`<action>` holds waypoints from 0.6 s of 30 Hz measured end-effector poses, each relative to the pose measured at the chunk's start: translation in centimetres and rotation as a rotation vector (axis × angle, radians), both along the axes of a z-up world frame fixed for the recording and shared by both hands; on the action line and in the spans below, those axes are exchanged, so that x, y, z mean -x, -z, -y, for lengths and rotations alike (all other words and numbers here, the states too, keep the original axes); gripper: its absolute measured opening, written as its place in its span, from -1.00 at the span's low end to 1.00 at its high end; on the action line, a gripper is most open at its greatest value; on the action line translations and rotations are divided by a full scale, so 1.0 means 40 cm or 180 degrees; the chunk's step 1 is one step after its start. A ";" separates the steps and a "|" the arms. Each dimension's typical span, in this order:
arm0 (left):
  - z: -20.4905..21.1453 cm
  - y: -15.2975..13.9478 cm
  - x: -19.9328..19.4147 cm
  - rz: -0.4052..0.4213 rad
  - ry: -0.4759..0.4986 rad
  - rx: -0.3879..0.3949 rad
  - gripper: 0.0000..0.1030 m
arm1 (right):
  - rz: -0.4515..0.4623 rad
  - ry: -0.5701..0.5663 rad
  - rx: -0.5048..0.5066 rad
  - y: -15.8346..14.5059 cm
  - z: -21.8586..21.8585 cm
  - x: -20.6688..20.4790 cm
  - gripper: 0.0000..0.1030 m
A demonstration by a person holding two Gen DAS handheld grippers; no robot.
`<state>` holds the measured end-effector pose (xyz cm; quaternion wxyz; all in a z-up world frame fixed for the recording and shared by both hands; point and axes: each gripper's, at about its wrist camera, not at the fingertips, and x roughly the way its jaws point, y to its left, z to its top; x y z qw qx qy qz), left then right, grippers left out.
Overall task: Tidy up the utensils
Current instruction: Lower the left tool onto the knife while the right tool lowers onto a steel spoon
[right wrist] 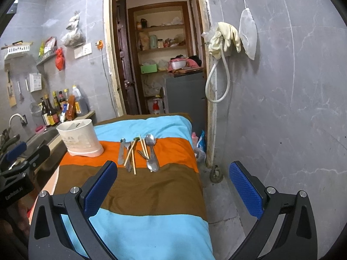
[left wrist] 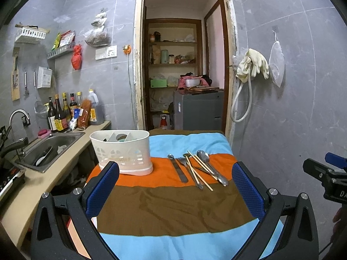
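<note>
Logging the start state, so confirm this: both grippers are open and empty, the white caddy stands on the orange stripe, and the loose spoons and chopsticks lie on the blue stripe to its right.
One detail is wrong. The spoons and chopsticks lie mostly on the orange stripe, their near ends reaching the brown one, as the left wrist view shows. The rest holds: left gripper and right gripper open and empty, white caddy on orange.

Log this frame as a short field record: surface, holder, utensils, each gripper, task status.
surface: striped cloth in blue, orange and brown bands
holder: white utensil caddy, upright on the orange band, left of the utensils
utensils: spoons, fork and chopsticks lying loose in a pile on the cloth
left gripper: open, holding nothing, short of the pile
right gripper: open, holding nothing
status: no utensil lifted yet
</note>
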<state>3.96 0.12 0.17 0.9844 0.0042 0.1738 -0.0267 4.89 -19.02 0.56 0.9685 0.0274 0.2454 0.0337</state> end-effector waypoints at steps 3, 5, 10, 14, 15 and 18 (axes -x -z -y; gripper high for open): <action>0.003 -0.003 -0.028 -0.0005 -0.0011 0.0007 0.98 | -0.0007 0.0012 -0.0005 -0.003 0.001 -0.019 1.00; 0.002 -0.002 -0.048 -0.0012 -0.0037 0.0015 0.98 | -0.0013 0.0008 0.0006 -0.005 0.001 -0.036 1.00; -0.003 0.009 -0.097 -0.0064 -0.0132 0.0037 0.98 | -0.0024 -0.0039 0.0034 -0.002 0.001 -0.085 1.00; -0.001 0.021 -0.141 -0.0074 -0.0234 0.0046 0.98 | -0.0039 -0.0131 0.0087 0.002 -0.004 -0.141 1.00; -0.002 0.024 -0.157 -0.0068 -0.0267 0.0043 0.98 | -0.0037 -0.0165 0.0099 0.004 -0.005 -0.158 1.00; 0.000 0.030 -0.203 -0.0094 -0.0373 0.0001 0.98 | -0.0025 -0.0275 0.0118 0.014 -0.008 -0.210 1.00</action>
